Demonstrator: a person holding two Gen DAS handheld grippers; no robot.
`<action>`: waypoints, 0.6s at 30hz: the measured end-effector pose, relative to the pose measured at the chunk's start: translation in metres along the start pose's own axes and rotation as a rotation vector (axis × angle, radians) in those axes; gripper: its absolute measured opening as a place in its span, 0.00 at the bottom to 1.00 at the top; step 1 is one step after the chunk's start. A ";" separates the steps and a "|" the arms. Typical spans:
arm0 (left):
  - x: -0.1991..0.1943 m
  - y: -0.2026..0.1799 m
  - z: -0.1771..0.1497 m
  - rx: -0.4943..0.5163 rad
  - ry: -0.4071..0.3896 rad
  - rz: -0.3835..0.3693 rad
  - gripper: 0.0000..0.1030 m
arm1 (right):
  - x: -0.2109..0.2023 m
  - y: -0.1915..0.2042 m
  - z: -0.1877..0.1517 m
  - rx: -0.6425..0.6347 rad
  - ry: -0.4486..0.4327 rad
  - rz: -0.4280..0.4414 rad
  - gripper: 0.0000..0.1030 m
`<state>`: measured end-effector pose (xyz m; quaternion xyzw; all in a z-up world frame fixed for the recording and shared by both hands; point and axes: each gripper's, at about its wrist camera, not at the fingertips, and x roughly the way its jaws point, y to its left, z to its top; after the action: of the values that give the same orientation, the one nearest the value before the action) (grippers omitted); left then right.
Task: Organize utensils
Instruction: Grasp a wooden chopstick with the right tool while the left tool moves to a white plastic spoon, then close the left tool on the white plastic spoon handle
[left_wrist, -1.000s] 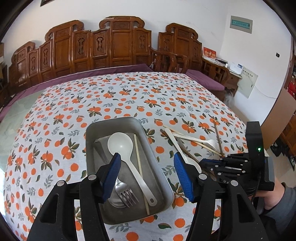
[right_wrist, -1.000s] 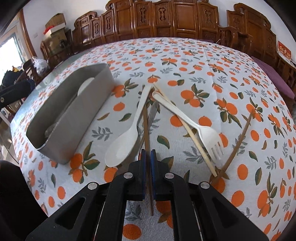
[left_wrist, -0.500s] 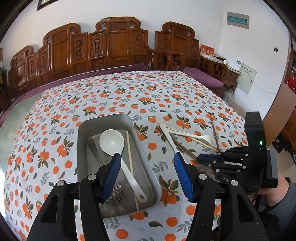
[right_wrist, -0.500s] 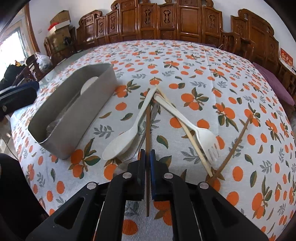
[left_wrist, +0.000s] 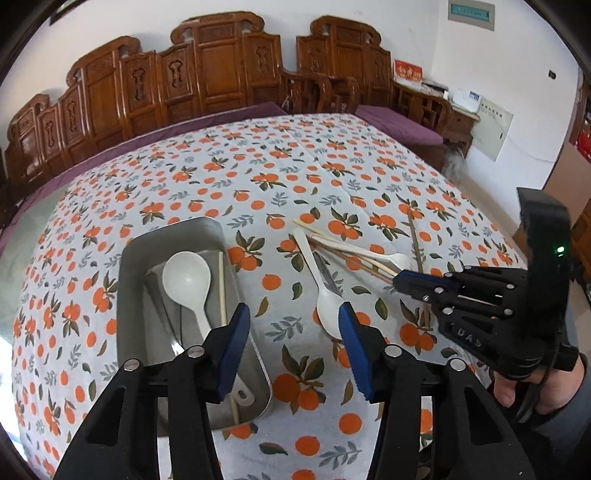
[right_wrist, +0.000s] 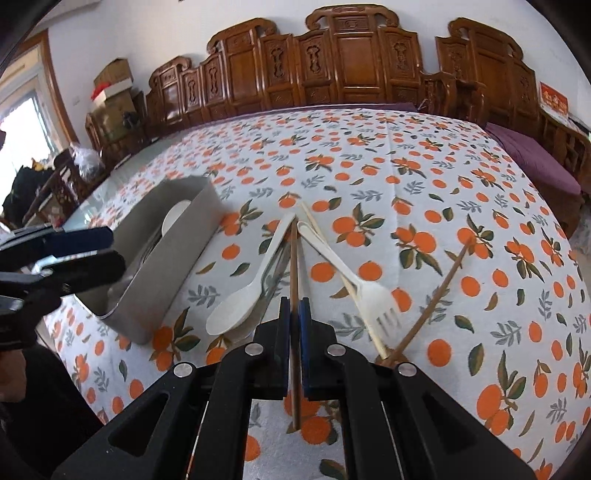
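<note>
Brown chopstick clamped in right gripper, long axis pointing away toward table's far edge, tip apparently over loose spoon and fork. Left gripper angled down beside tray, jaws just narrowing, half apart, nothing between. Tray contents visible from left view only.

Desk cloth: white, orange-fruit print, green leaves. Tray: grey metal. Spoon, fork: cream. Held chopstick: brown. Tongs: black, blue pads. Chairs: carved reddish-brown.
</note>
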<state>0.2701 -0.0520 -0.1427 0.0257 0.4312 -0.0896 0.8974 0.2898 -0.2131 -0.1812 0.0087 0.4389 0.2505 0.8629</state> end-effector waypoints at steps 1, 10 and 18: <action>0.003 -0.001 0.003 0.002 0.008 -0.001 0.44 | -0.001 -0.003 0.001 0.011 -0.006 0.009 0.05; 0.042 -0.012 0.031 0.035 0.085 -0.013 0.34 | -0.015 -0.021 0.008 0.064 -0.060 0.065 0.05; 0.089 -0.023 0.045 0.048 0.175 -0.018 0.27 | -0.024 -0.032 0.013 0.098 -0.101 0.066 0.06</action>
<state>0.3552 -0.0923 -0.1834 0.0512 0.5061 -0.1055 0.8544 0.3019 -0.2491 -0.1629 0.0781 0.4059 0.2560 0.8738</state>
